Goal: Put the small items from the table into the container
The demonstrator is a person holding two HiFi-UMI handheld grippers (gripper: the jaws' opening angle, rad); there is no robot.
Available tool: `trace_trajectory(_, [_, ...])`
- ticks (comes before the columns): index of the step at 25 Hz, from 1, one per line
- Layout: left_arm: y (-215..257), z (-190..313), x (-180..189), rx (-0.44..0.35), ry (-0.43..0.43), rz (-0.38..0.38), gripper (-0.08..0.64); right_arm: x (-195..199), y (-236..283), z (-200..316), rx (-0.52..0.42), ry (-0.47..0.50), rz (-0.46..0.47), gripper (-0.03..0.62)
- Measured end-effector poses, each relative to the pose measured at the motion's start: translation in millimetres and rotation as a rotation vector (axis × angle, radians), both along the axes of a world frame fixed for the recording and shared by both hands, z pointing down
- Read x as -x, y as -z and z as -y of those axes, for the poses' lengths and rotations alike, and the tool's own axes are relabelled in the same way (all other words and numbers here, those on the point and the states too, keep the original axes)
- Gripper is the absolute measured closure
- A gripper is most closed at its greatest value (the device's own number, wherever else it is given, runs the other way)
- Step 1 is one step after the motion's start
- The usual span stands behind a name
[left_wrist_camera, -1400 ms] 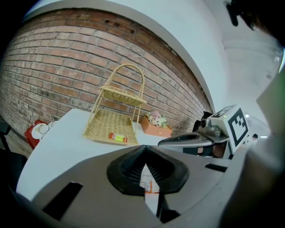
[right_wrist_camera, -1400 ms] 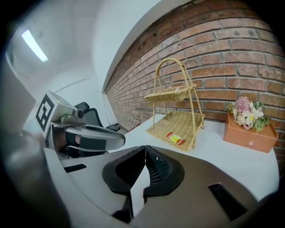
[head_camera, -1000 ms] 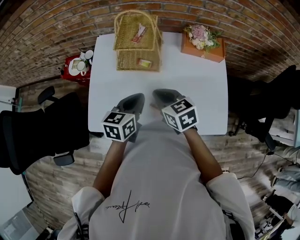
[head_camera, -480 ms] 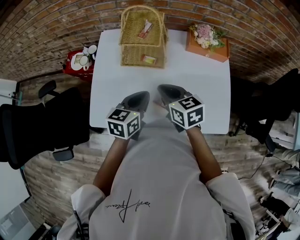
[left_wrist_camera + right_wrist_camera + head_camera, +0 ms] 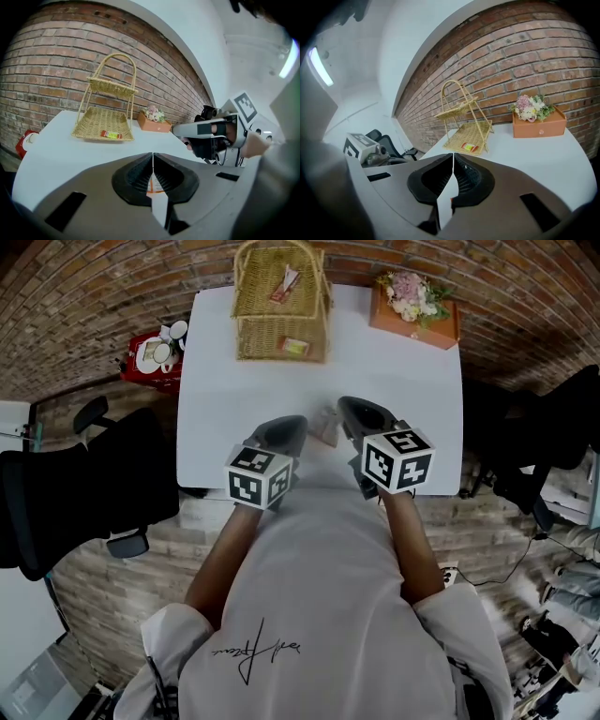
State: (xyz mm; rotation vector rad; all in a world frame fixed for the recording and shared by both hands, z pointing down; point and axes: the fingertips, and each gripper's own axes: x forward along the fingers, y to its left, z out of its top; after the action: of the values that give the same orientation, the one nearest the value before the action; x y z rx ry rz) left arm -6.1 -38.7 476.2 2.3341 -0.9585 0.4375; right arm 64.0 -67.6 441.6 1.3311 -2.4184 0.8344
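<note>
At the near edge of the white table [image 5: 225,418], my left gripper [image 5: 298,420] is shut on a thin white packet with orange print [image 5: 155,186], seen edge-on between its pads. My right gripper [image 5: 345,405] is shut on another thin white packet [image 5: 446,201]. A pale packet [image 5: 324,426] shows between the two gripper noses in the head view; which one holds it I cannot tell there. The two-tier wicker basket [image 5: 279,315] stands at the far edge. A red-yellow packet [image 5: 293,347] lies on its lower tier and another packet [image 5: 286,282] on the upper tier.
An orange box with flowers [image 5: 414,309] stands at the table's far right. A red tray with cups [image 5: 153,354] sits off the left edge. Black office chairs stand at the left [image 5: 75,493] and right [image 5: 548,442]. Behind the table is a brick wall.
The right gripper has shifted to the right and rolled. The left gripper has moved a little. A pale packet now shows between the two noses in the head view.
</note>
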Motion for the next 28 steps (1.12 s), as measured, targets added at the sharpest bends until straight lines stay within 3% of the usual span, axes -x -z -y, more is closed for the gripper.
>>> trace_trajectory(7, [-11.0,0.7,-13.7,-0.019,-0.085,0.032,0.549,-23.1,-2.0,-5.4,0.016,-0.058,0.008,0.569])
trace_trajectory(13, [-29.2,-1.7,-25.1,0.018,-0.144,0.067,0.549,-34.1,-10.1,-14.0,0.043,-0.079,0.004,0.569])
trace_trajectory(28, [-64.4,1.7,-27.7,0.095,-0.197,0.093,0.539,-38.7,-24.2,-16.9,0.098,-0.085,0.002,0.569])
